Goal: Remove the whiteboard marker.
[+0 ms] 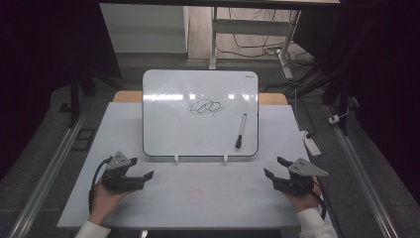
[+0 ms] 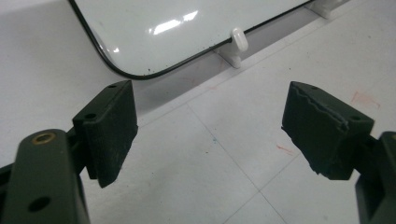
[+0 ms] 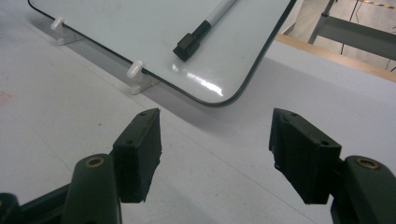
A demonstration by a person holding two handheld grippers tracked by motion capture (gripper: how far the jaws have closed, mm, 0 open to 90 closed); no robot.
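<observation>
Laboratory recording bay: white worktable [image 1: 148, 198], floor rails [image 1: 44, 173] (both sides), cables [image 1: 257, 49] at top centre.

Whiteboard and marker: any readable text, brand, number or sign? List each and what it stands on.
None can be read.
Whiteboard, top right corner: a tiny dark mark, maybe a brand, too small to read.
Black scribble on the board: loops, not letters.
Marker: no print legible on its barrel.

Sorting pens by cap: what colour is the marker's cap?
Black, on the marker; clearest in the right gripper view.
</observation>
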